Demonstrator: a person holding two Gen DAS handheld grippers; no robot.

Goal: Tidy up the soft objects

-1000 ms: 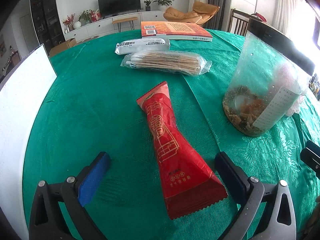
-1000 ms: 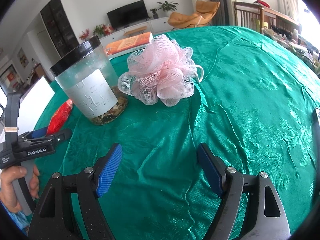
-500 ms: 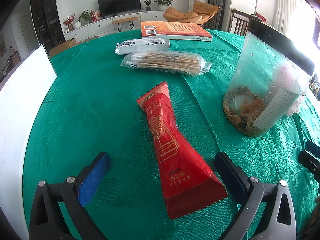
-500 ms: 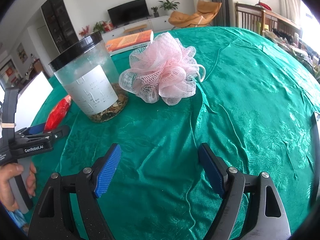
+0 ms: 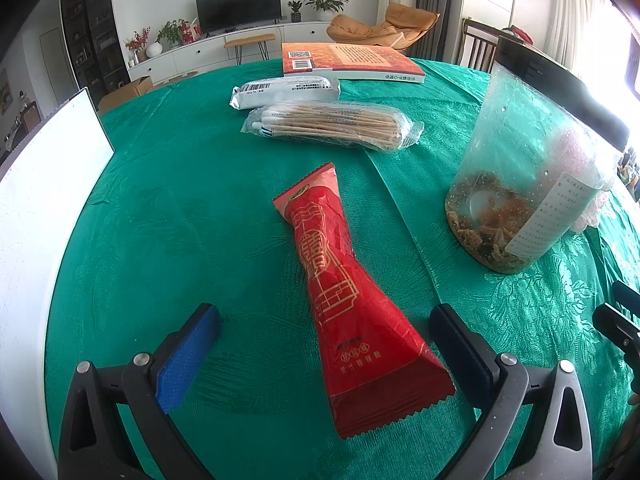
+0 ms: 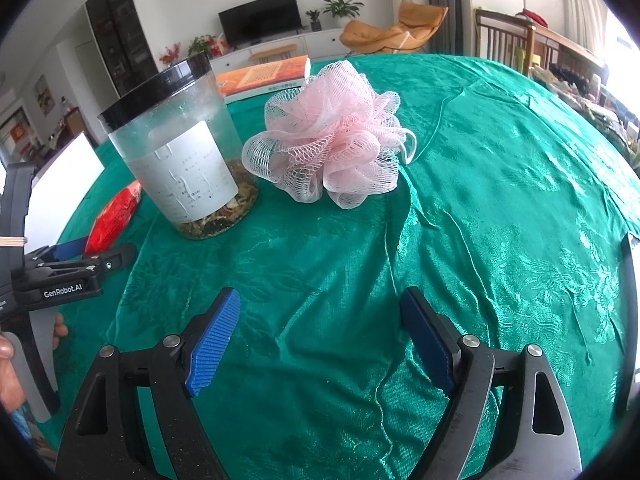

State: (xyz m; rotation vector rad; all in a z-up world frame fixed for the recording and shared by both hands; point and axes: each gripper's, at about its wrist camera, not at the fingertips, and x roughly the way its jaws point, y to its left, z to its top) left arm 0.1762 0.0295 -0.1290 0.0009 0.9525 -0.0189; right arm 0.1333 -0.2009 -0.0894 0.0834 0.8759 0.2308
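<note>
One "GenRobot.AI" mark on left gripper [image 6: 96,254], barcoded white packet [image 5: 285,90], QR-coded book [image 5: 348,62]

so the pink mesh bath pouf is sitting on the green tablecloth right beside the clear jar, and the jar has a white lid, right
Not quite: the lid is black, not white. The right wrist view shows the clear jar topped with a black lid; the white part is only the label on its side. The rest holds: the pink mesh bath pouf sits on the green tablecloth right beside the jar.

Both wrist views downward, jar [image 5: 532,184] shared
</note>
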